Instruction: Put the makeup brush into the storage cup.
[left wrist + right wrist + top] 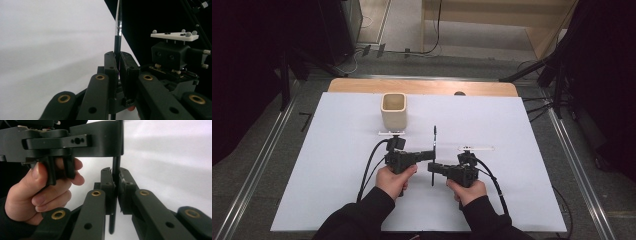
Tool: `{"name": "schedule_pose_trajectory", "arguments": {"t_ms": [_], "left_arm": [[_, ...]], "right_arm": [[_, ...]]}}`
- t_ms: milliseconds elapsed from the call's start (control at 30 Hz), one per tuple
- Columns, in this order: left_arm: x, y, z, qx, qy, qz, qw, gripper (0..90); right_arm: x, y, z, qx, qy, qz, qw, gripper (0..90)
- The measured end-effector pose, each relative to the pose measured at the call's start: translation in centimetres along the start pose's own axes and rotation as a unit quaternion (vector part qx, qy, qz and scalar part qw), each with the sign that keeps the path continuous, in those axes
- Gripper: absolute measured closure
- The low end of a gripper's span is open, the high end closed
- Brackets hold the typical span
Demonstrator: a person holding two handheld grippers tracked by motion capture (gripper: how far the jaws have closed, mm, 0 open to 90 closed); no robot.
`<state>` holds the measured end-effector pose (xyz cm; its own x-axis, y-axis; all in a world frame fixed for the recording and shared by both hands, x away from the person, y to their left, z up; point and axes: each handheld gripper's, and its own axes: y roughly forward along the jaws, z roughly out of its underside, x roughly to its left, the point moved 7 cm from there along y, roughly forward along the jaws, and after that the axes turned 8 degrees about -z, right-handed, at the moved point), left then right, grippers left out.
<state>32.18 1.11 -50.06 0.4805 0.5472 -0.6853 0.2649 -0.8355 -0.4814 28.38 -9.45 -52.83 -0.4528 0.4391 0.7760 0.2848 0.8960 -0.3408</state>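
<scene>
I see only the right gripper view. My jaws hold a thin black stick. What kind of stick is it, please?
Observer: A brush, I think: the left gripper view shows a silver ferrule beyond the left gripper.
Operator: Is there any container near it?
Observer: Yes, a beige cup stands upright on the white table, apart from the brush, beyond the left hand.
Operator: Is something inside the cup?
Observer: From the high view it looks empty.
</scene>
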Motion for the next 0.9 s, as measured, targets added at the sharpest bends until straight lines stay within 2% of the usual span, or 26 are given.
{"name": "schedule_pose_trajectory", "arguments": {"t_ms": [133,300,367,467,600,667,733,900], "left_arm": [[-0.22,0.00,0.02,0.004,0.022,-0.010,0.9997,80.6],[-0.34,-0.26,-0.13,0.002,0.029,-0.009,0.9995,71.8],[-0.33,-0.39,-0.26,0.000,0.037,-0.006,0.9993,66.1],[-0.10,-0.41,-0.40,0.001,0.056,-0.010,0.9984,51.4],[0.09,-0.62,-0.65,0.007,0.056,0.008,0.9984,40.7],[0.25,-0.64,-0.55,0.023,0.061,0.013,0.9978,36.3],[0.46,-0.68,-0.52,0.028,0.070,0.007,0.9971,35.6],[0.55,-0.78,-0.66,0.035,0.079,0.018,0.9961,35.3]], "right_arm": [[-0.04,0.00,0.01,0.001,-0.001,0.000,1.0000,85.7],[-0.11,0.03,0.08,0.007,0.006,-0.002,1.0000,85.8],[-0.14,-0.03,0.01,0.005,0.006,-0.002,1.0000,85.8],[-0.25,-0.09,0.00,0.008,0.003,-0.002,1.0000,85.8],[-0.40,-0.07,0.12,0.015,0.002,-0.002,0.9999,85.8],[-0.43,0.05,0.20,0.021,-0.002,-0.007,0.9998,85.8],[-0.48,0.18,0.33,0.027,-0.005,-0.009,0.9996,85.8],[-0.20,0.38,0.50,0.033,-0.009,-0.027,0.9990,85.8]]}}
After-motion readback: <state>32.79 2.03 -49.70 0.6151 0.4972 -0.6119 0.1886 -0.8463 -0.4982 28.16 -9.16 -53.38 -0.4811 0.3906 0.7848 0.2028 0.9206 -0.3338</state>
